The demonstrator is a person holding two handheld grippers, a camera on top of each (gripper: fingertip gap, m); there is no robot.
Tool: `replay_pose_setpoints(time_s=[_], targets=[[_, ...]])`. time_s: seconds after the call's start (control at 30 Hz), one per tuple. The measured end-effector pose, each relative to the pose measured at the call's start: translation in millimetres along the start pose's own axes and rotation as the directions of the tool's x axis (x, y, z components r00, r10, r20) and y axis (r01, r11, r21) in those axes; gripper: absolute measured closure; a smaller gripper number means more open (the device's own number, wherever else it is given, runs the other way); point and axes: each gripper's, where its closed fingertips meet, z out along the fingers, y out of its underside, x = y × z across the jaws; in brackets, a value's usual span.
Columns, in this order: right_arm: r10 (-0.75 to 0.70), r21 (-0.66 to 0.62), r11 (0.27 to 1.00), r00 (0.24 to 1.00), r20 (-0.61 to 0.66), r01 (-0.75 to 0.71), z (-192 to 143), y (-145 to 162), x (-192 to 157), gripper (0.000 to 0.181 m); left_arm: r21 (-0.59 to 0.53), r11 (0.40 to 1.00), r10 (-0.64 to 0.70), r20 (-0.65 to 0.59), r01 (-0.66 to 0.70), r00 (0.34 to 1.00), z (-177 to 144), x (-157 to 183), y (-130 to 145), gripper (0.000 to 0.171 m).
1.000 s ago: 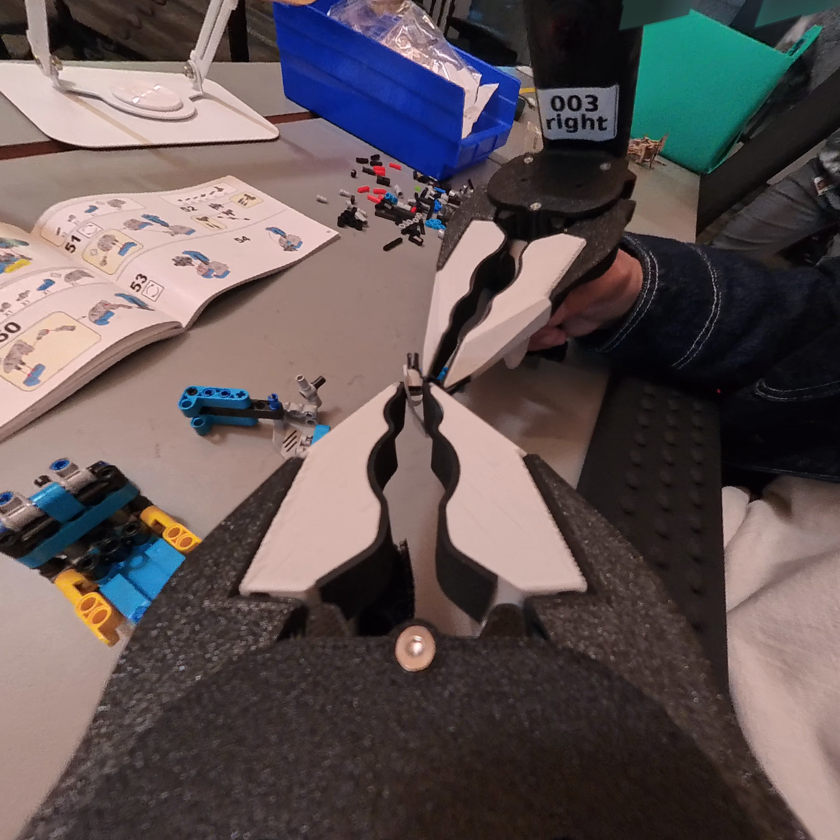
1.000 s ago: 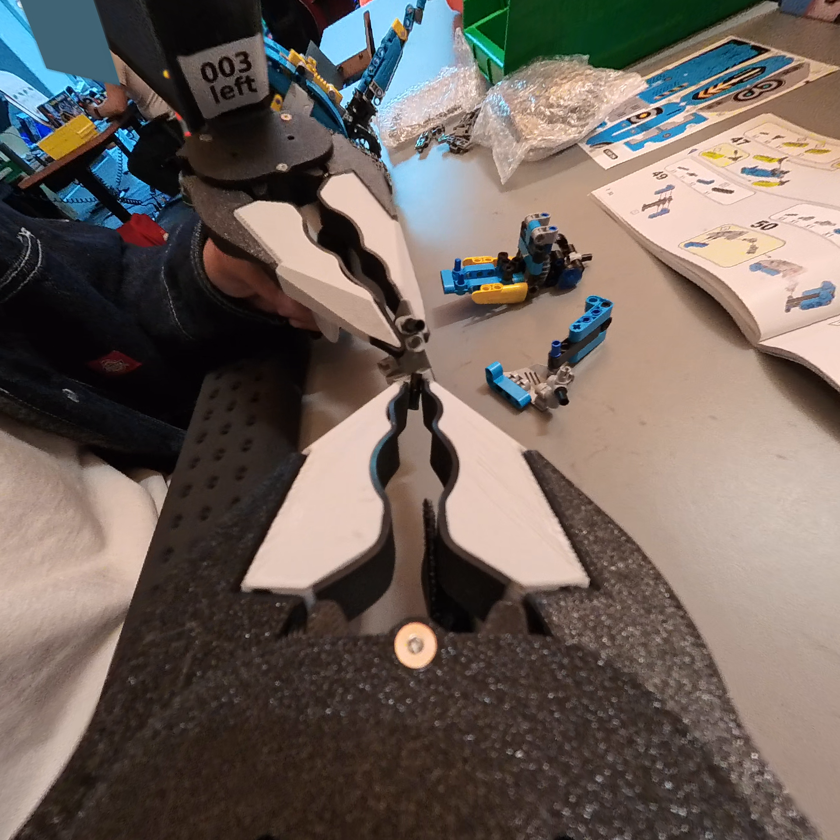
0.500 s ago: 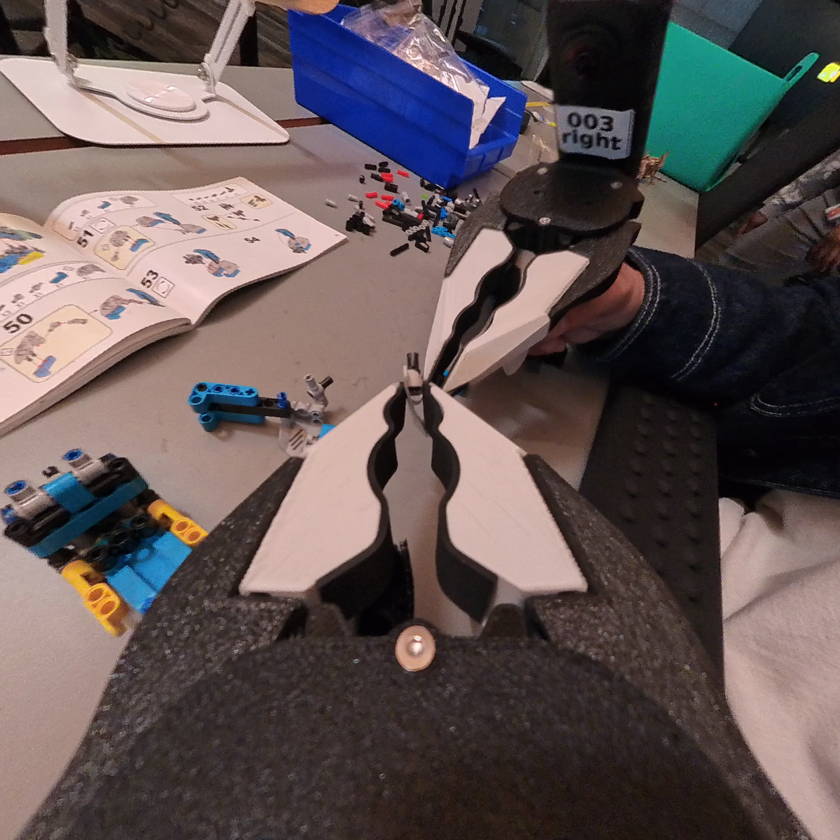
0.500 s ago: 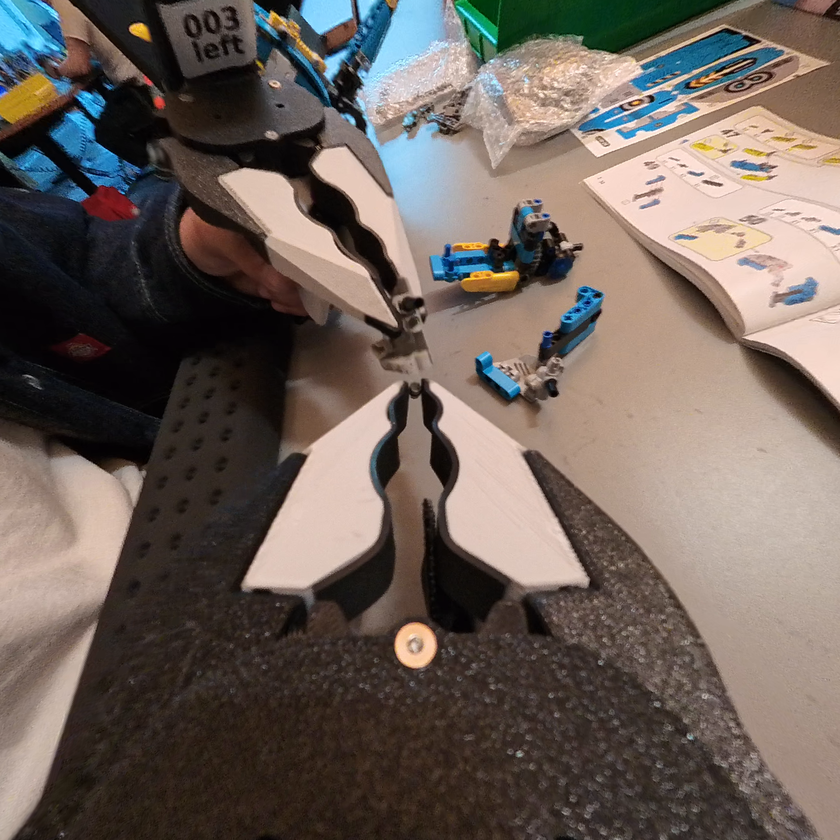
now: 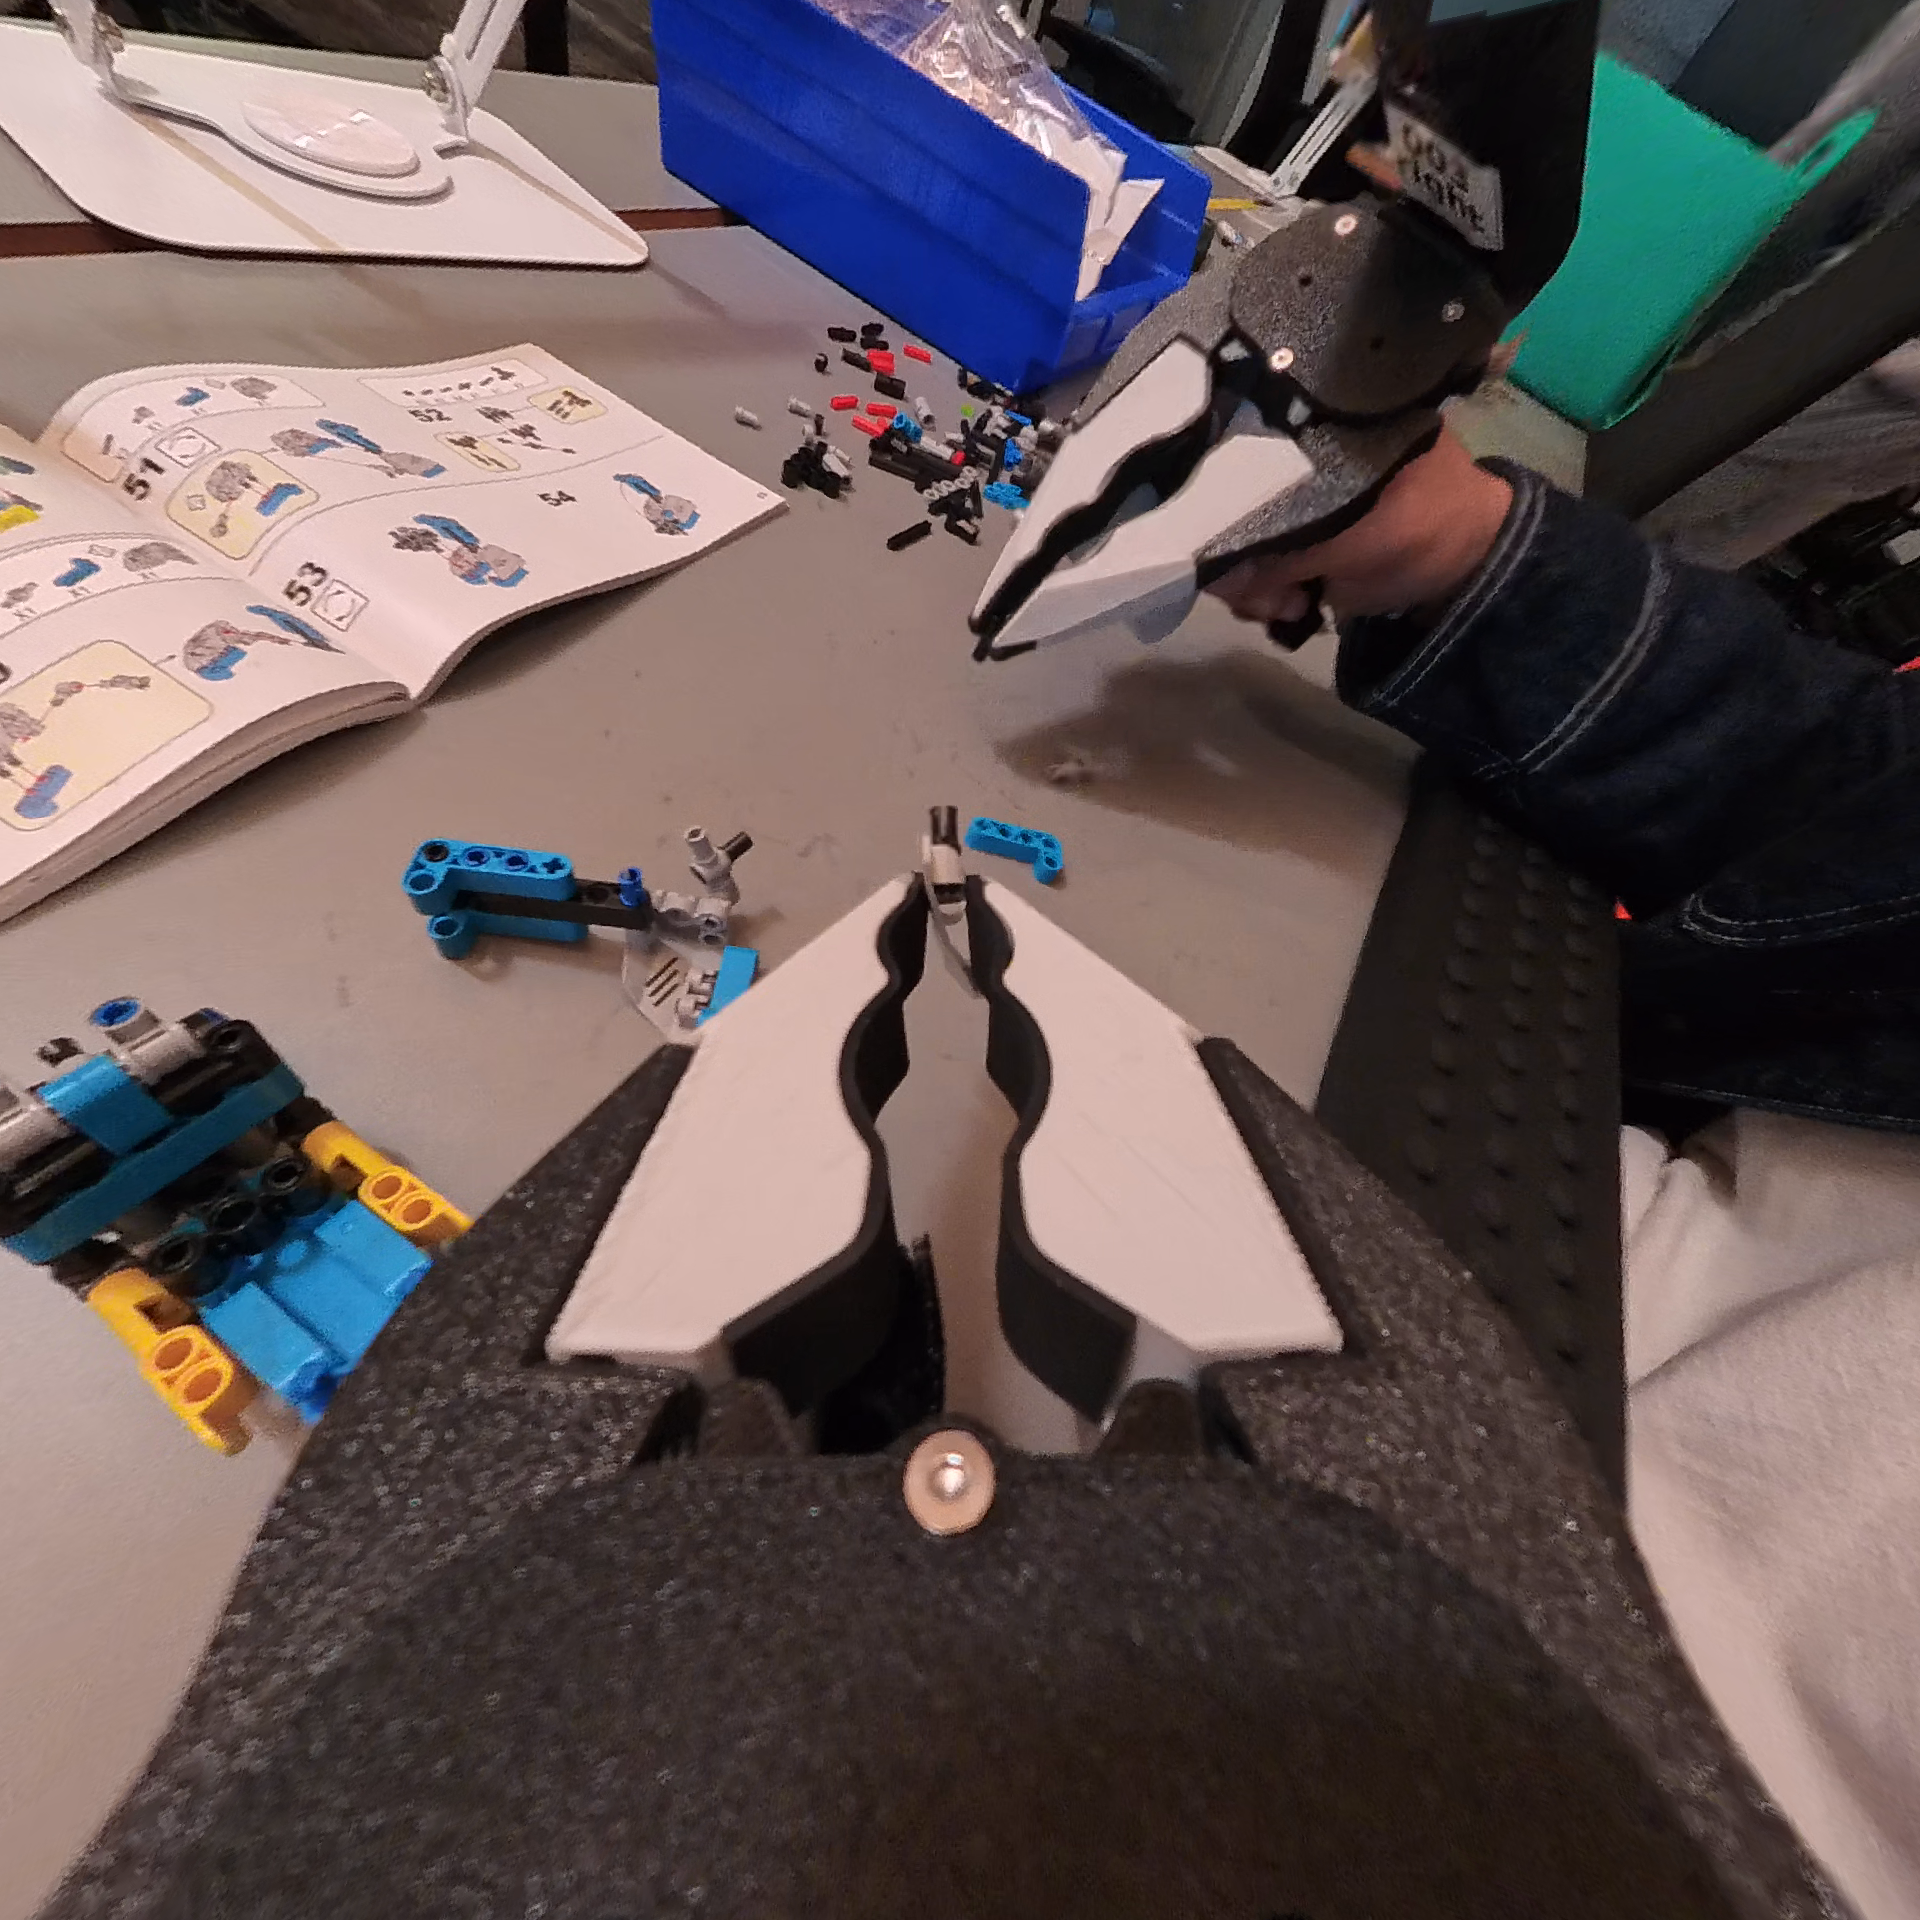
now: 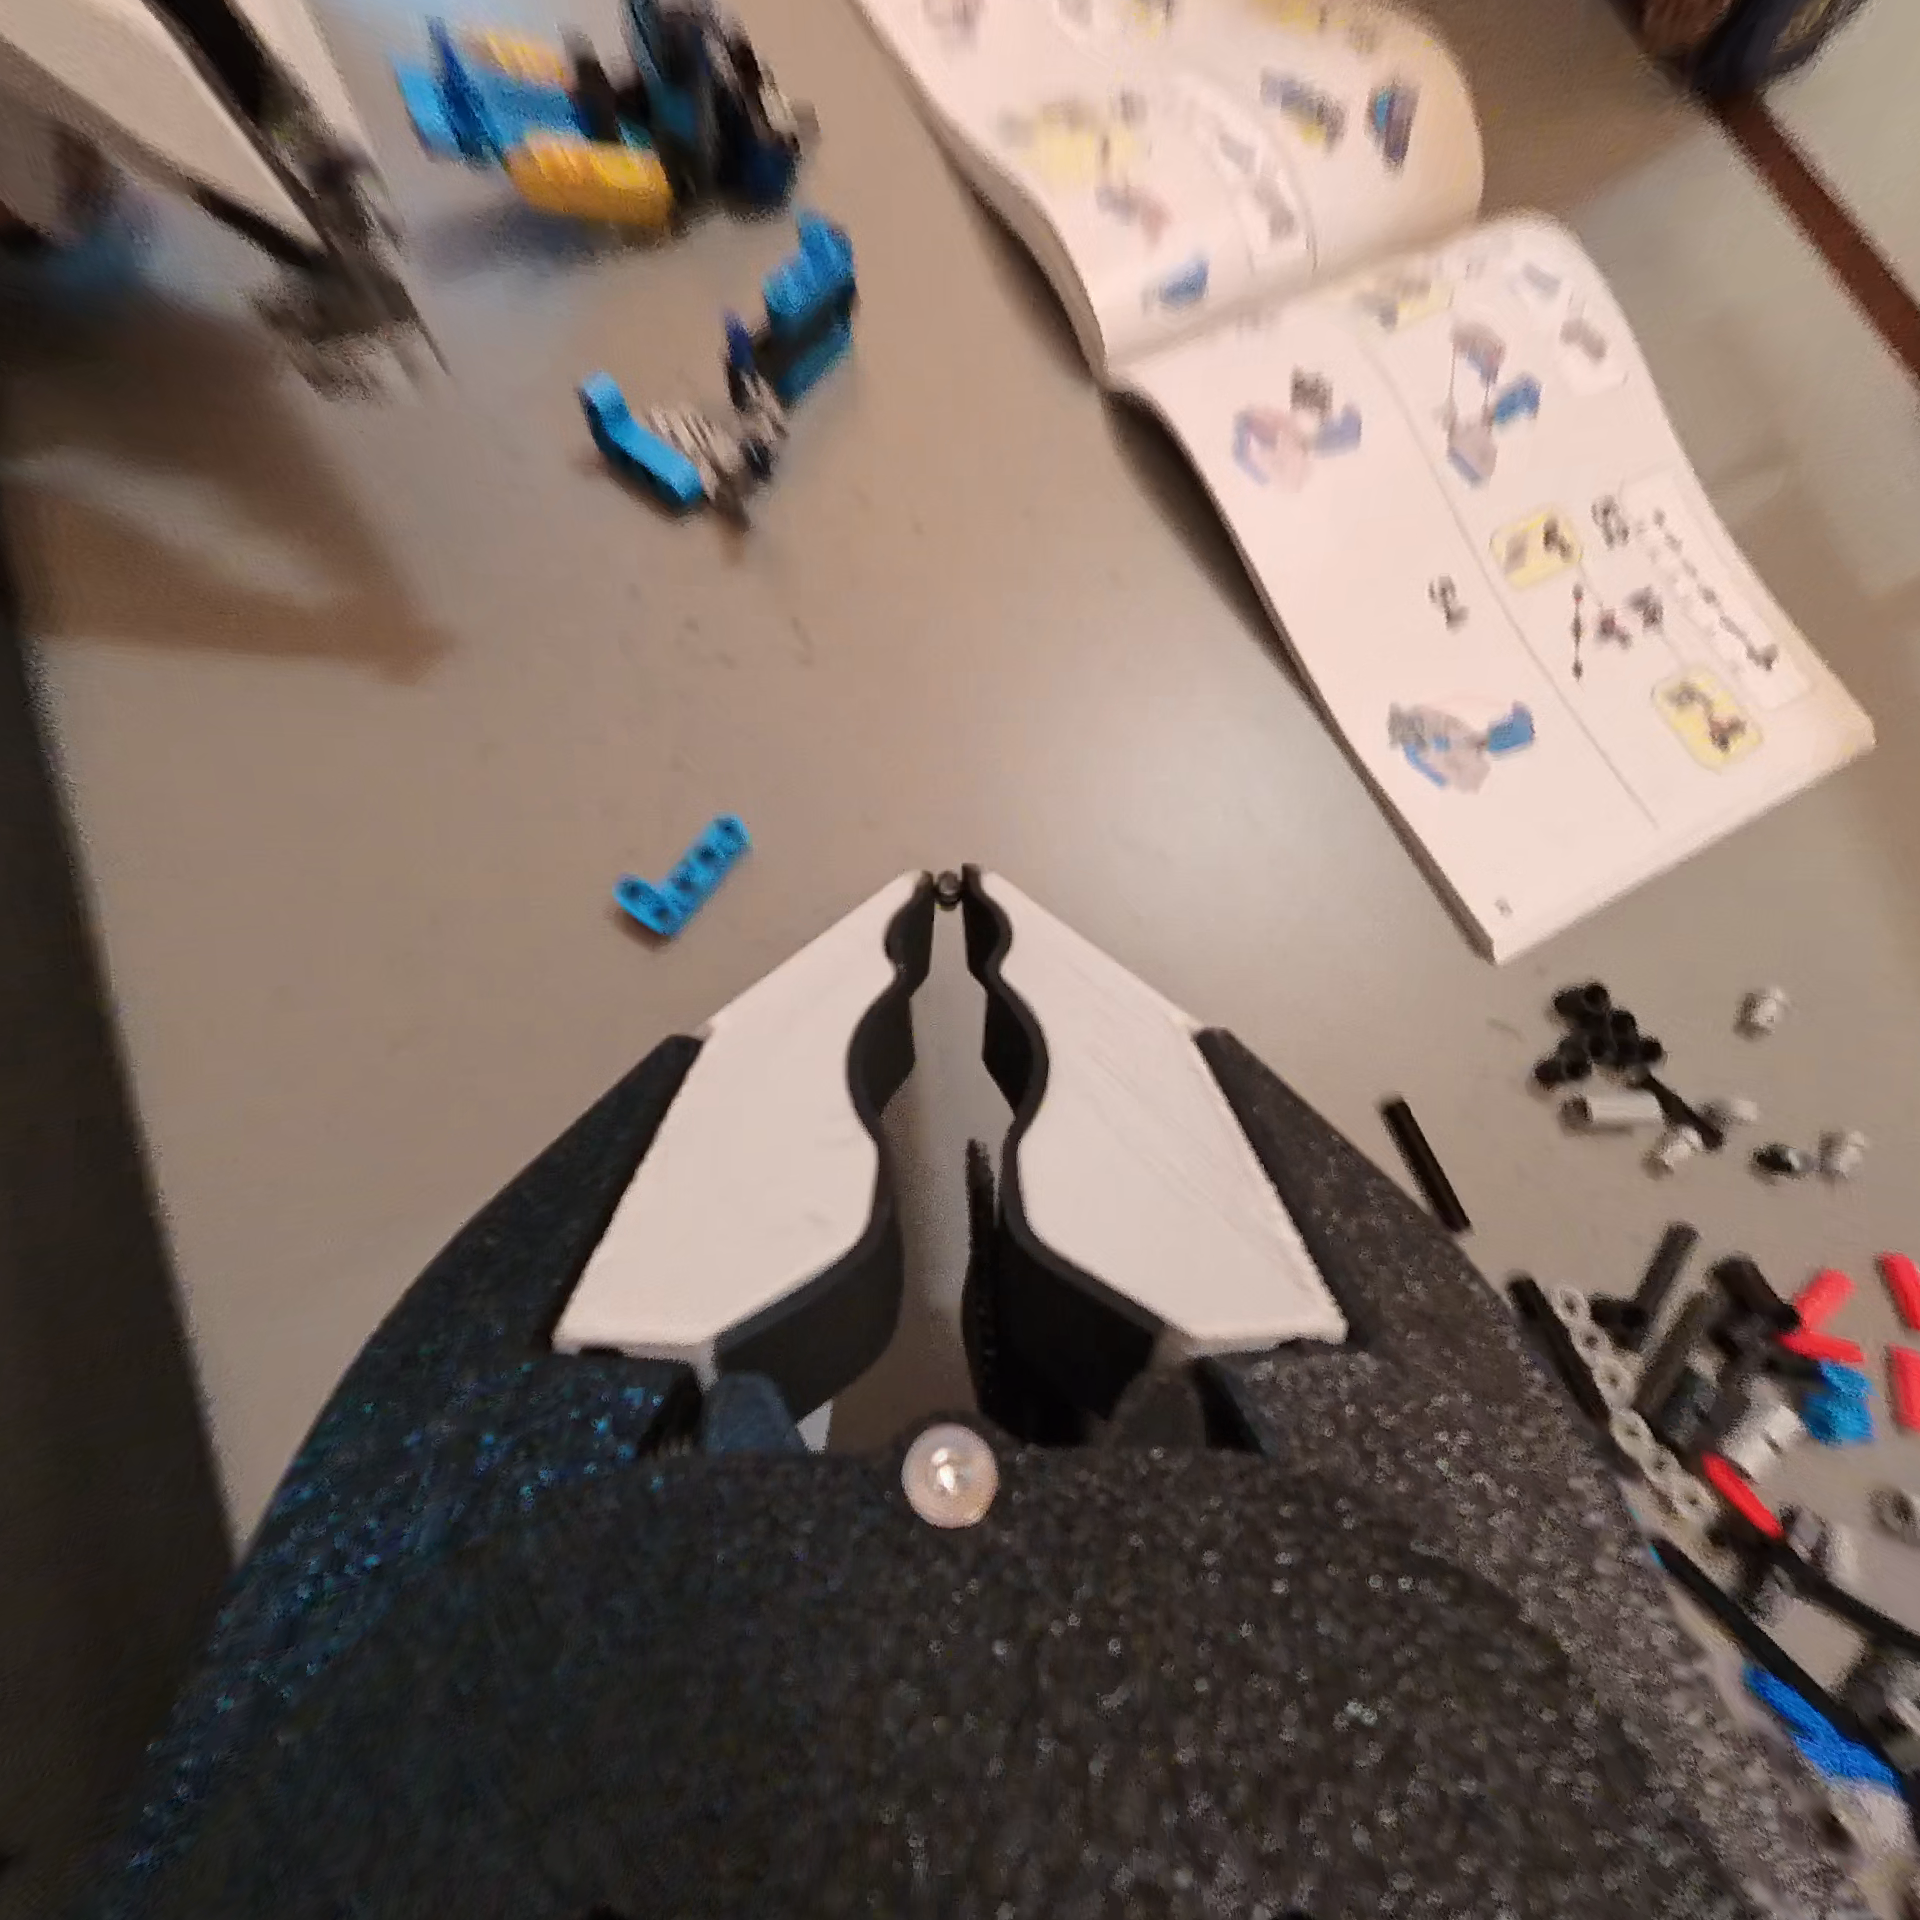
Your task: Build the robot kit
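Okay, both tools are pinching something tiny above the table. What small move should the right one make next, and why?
Probably ease the right tool toward the left tool and line up tip to tip. The right one pinches what looks like a black pin, the left a grey connector, and the two are apart in the air.

Matt grey table (image 5: 831, 665), glossy plastic bricks (image 5: 488, 894), paper booklet (image 5: 312, 540).

On the grey table (image 5: 810, 665) lie an open instruction booklet (image 5: 312, 540), a blue bin (image 5: 914, 177) holding a clear bag, scattered small black, red and grey parts (image 5: 914, 436), a white stand base (image 5: 312, 166), and what looks like a green bin (image 5: 1652, 239).
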Motion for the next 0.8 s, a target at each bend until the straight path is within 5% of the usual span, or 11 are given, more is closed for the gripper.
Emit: replay_pose_setpoints(time_s=[0.07,0.17,0.27,0.8], targets=[[0.017,0.2,0.979,0.992,0.128,-0.043,-9,-40,-26,0.177,0.041,0.998,-0.049,-0.077,0.052,0.996,-2,8,-7,0.165],[0.051,0.452,0.856,0.911,0.409,-0.251,-28,-104,-77,0.177,0.104,0.986,-0.105,-0.219,0.13,0.97,-9,24,-20,0.165],[0.038,0.438,0.846,0.853,0.52,-0.305,-21,-120,-103,0.177,0.141,0.977,-0.114,-0.281,0.159,0.953,-14,32,-28,0.165],[0.09,0.414,0.814,0.793,0.602,-0.407,-12,-125,-112,0.177,0.156,0.956,-0.173,-0.382,0.247,0.908,-19,38,-35,0.165]])
